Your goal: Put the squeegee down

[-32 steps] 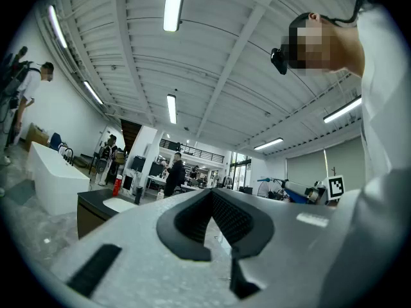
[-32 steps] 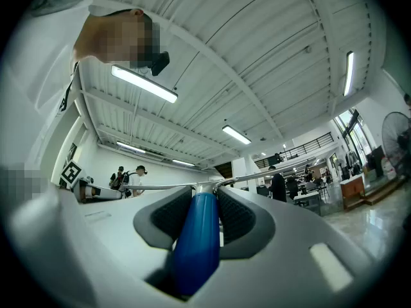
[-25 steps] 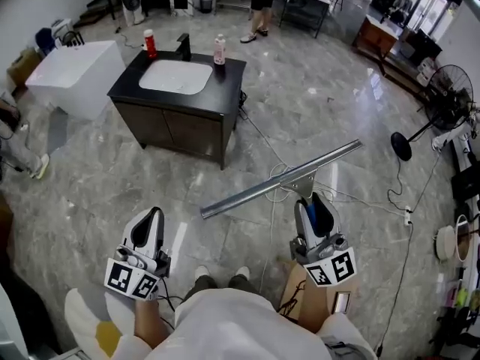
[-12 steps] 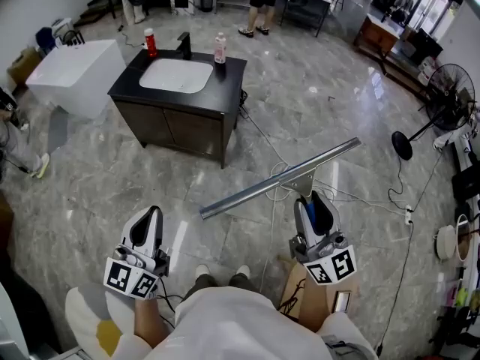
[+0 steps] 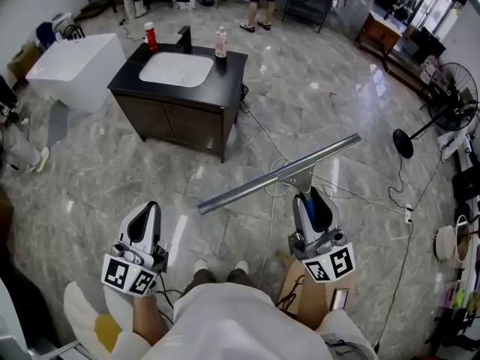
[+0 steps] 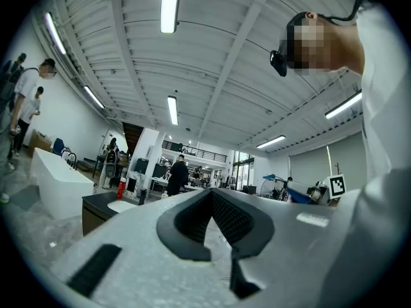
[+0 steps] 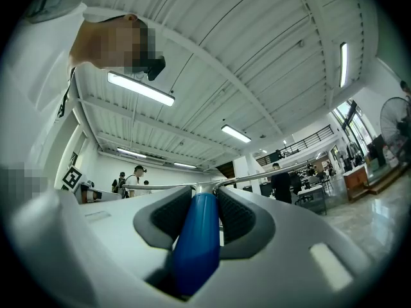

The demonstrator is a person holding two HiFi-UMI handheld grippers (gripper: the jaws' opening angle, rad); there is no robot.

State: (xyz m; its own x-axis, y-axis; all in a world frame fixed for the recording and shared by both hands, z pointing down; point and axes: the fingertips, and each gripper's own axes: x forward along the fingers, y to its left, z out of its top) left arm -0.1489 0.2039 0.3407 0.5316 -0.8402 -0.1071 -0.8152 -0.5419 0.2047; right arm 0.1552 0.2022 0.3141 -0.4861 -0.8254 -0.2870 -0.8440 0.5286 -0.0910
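The squeegee [image 5: 277,175] has a long metal blade and a blue handle [image 5: 309,211]. It hangs level above the marble floor, with the blade running from lower left to upper right in the head view. My right gripper [image 5: 308,199] is shut on the blue handle [image 7: 196,242], and the blade [image 7: 257,179] crosses just past the jaws. My left gripper [image 5: 149,214] hangs at the lower left, well apart from the squeegee. In the left gripper view the left gripper [image 6: 210,196] has its pads together with nothing between them.
A black vanity [image 5: 231,64] with a white sink stands ahead on the left and carries a red bottle [image 5: 151,36] and a pink bottle [image 5: 220,42]. A white tub [image 5: 75,62] stands beside it. Cables [image 5: 360,197] trail over the floor, and a fan [image 5: 448,96] stands on the right. A cardboard box [image 5: 300,291] sits by my feet.
Both grippers and the squeegee keep almost the same place. The head view has tilted slightly, so the vanity sits a little higher in the frame.
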